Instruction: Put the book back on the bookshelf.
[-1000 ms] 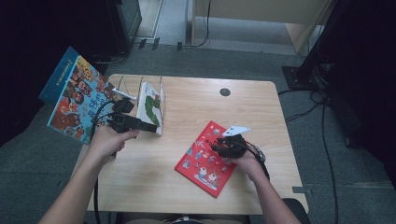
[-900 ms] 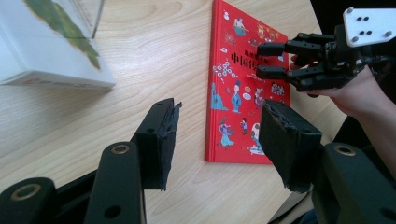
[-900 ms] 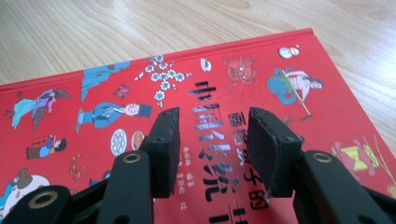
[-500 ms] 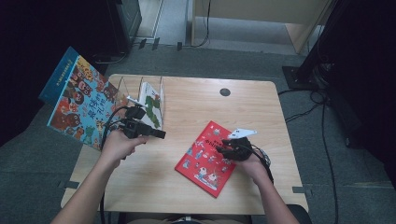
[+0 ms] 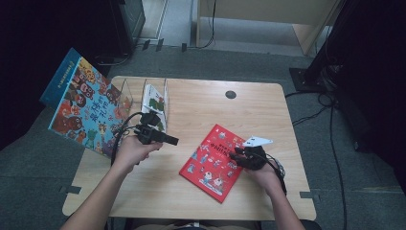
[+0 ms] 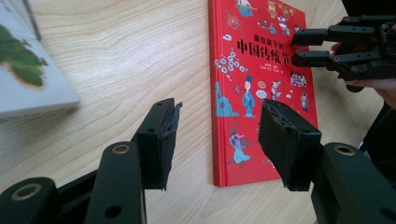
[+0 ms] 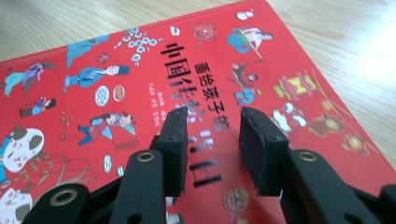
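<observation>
- At nine o'clock, a large picture book is partly hidden beyond the table edge.
- Left gripper: jaws apart, empty, lowered since earlier.
- Red book lies flat at five o'clock.
- Right gripper: jaws apart, just narrowed, over its cover.

Setting: indoor lab or recording room, not a home. A small light-wood desk with rounded corners and a cable grommet stands alone on grey carpet tiles. Black cables trail over the floor to the right, toward the foot of a dark stand. Surroundings are dark, with dark equipment cabinets behind and a pale wooden cabinet at the back. Clear acrylic dividers stand on the desk, holding a book; picture books lie on and beside it.
</observation>
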Available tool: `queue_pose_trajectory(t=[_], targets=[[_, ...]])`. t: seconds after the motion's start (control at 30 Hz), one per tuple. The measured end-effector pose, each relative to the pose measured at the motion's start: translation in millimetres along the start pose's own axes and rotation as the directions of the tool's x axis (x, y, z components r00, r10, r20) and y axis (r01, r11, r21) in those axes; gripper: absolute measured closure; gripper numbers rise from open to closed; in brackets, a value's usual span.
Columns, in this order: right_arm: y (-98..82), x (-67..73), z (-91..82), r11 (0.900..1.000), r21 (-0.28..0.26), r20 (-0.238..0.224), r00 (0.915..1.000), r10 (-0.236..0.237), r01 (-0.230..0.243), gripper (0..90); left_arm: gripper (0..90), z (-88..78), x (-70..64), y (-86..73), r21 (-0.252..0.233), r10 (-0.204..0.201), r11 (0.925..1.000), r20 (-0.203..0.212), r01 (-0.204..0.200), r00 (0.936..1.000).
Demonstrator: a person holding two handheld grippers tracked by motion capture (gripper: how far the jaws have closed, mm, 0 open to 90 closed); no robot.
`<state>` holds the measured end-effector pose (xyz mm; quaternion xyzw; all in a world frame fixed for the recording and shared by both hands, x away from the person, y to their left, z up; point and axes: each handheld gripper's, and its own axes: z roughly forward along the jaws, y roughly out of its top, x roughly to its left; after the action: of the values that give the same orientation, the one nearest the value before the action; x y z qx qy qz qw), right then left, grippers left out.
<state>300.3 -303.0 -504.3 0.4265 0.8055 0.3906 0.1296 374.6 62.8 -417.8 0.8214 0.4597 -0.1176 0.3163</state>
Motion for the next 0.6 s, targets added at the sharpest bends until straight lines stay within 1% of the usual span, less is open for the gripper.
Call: queue_pose_trajectory(t=[0.13, 0.17, 0.2, 0.23, 0.3, 0.33, 0.43, 0.5, 0.53, 0.6], targets=[[-4.9, -1.0, -4.6, 1.000, 0.001, 0.015, 0.9998, 0.010, -0.010, 63.7, 47.6, 10.1, 2.0, 1.2, 0.010, 0.009, 0.9999, 0.015, -0.009, 0.9998], [-6.2, -1.2, -5.8, 1.000, 0.004, 0.020, 0.9998, 0.010, -0.010, 63.7, 47.9, 12.4, 3.2, 1.3, 0.013, 0.021, 0.9997, 0.011, -0.021, 0.9997], [-7.2, -1.3, -6.8, 1.000, 0.000, 0.023, 0.9997, 0.011, -0.011, 63.7, 48.3, 15.1, 3.8, 1.3, 0.015, 0.022, 0.9996, 0.008, -0.022, 0.9997], [-8.4, -1.5, -7.9, 1.000, 0.000, 0.026, 0.9995, 0.015, -0.015, 63.8, 48.7, 17.6, 4.8, 1.2, 0.017, 0.021, 0.9996, 0.014, -0.021, 0.9997], [-10.7, -1.5, -10.0, 1.000, -0.004, 0.032, 0.9992, 0.026, -0.026, 64.4, 50.5, 21.8, 7.5, 0.0, 0.001, 0.009, 1.0000, 0.045, -0.009, 0.9990], [-12.0, -2.0, -11.1, 1.000, -0.004, 0.035, 0.9990, 0.025, -0.025, 64.9, 51.2, 23.9, 8.4, -0.7, -0.005, 0.005, 1.0000, 0.047, -0.005, 0.9989], [-15.7, -2.9, -14.8, 0.999, -0.007, 0.042, 0.9985, 0.036, -0.035, 65.5, 52.4, 30.6, 11.9, -2.7, 0.003, 0.024, 0.9997, 0.023, -0.024, 0.9994], [-17.5, -3.7, -16.8, 0.999, -0.010, 0.046, 0.9980, 0.044, -0.044, 65.6, 53.1, 34.9, 13.2, -4.2, 0.010, 0.024, 0.9997, 0.018, -0.024, 0.9996], [-18.7, -3.8, -18.0, 0.999, -0.010, 0.047, 0.9976, 0.052, -0.051, 65.7, 53.5, 36.2, 13.7, -4.5, 0.017, 0.036, 0.9992, 0.011, -0.036, 0.9993], [-20.2, -4.4, -19.5, 0.999, -0.013, 0.053, 0.9973, 0.051, -0.050, 66.7, 55.0, 39.8, 13.2, -5.2, 0.020, 0.050, 0.9985, 0.003, -0.050, 0.9987]])
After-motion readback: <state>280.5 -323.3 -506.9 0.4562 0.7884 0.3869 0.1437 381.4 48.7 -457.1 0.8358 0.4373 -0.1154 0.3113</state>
